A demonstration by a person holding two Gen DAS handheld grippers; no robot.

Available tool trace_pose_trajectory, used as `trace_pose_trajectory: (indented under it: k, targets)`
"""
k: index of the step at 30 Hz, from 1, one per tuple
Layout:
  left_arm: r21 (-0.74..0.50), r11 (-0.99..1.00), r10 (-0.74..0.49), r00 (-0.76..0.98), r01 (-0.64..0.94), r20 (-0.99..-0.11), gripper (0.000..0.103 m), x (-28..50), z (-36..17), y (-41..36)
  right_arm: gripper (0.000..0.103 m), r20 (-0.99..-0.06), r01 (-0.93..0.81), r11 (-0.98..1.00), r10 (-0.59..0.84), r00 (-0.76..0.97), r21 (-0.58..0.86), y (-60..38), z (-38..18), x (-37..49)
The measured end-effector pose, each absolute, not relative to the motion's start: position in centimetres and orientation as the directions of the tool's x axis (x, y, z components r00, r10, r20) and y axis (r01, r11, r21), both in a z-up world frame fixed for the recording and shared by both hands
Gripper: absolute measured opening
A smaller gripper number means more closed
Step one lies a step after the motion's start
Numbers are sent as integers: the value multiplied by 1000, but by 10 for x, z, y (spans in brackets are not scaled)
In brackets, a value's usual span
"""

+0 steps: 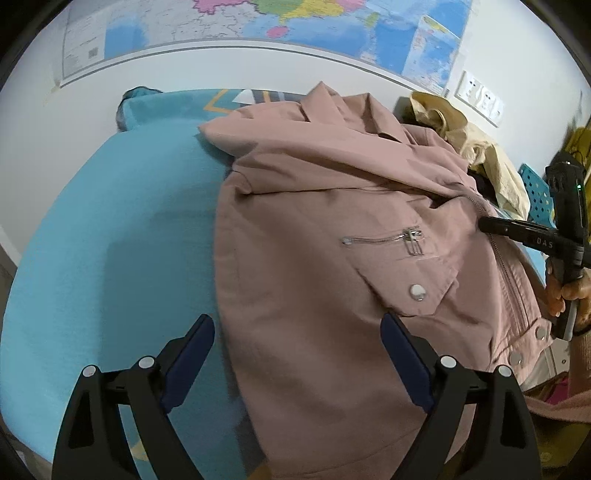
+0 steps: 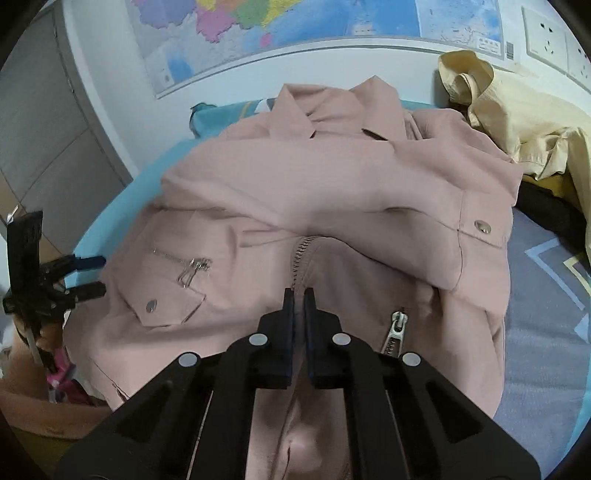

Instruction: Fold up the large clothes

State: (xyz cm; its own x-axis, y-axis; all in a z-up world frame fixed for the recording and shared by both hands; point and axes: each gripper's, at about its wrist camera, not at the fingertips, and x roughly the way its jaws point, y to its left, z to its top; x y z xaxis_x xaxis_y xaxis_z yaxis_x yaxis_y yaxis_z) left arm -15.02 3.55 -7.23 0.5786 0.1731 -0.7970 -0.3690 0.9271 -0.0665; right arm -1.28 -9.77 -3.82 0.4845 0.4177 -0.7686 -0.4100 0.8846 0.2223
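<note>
Black two-finger right gripper with dark blue pads, nearest in the right wrist view, points steeply down at the front of a dusty-pink cotton jacket; its jaws are drawn together near the central metal zip, and a ridge of pink cloth runs up between them from below, so they appear clamped on the jacket. In the left wrist view the same tool enters from the right edge, its closed tip resting on the jacket's zip line, with the person's right hand wrapped round its handle. Black left gripper also points steeply down, its blue-padded fingers spread wide apart: one hangs over the turquoise cloth-covered surface, the other over the jacket's side edge, nothing between them. Whether they touch the fabric cannot be told. The jacket lies front-up on the turquoise surface, one sleeve folded across its chest, a slanted zip pocket and a flap with a silver snap button on its near panel, collar towards the wall. Just beyond its far shoulder sits a crumpled cream-yellow garment. Farthest away, a coloured wall map and white wall sockets occupy the white wall.
</note>
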Motion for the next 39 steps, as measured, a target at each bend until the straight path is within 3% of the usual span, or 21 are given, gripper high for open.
trace_pose_trajectory:
  k: [5,7,9,13,16,20,33,39]
  targets:
    - [-81,917,170,567,-391,-806,88,-155,-76,44,9,-796,-420,869,440,414,262,-98,-59,-5]
    - [-100,918,148,566,-383,-811,89,-159,-78,45,16,-796,-431,861,450,404,268,-103,-56,-10]
    - [-109,928,124,570,-357,-812,92,-165,-77,43,38,-796,-424,872,429,427,243,-109,-51,-17]
    - [-97,934,119,556,-344,-822,93,-175,-78,39,45,-738,-395,861,489,466,321,-144,-31,-38]
    - [-103,935,110,553,-340,-826,94,-182,-77,38,61,-706,-360,867,493,509,345,-176,-19,-58]
    - [-142,937,66,560,-320,-826,96,-192,-78,36,70,-708,-272,870,493,506,411,-221,-26,-85]
    - [-305,930,-133,586,-205,-799,96,-200,-83,1,80,-691,-218,827,555,463,518,-250,-59,-120]
    - [-513,828,-264,650,-226,-713,96,-197,-88,16,77,-638,-304,738,674,372,602,-233,-63,-126]
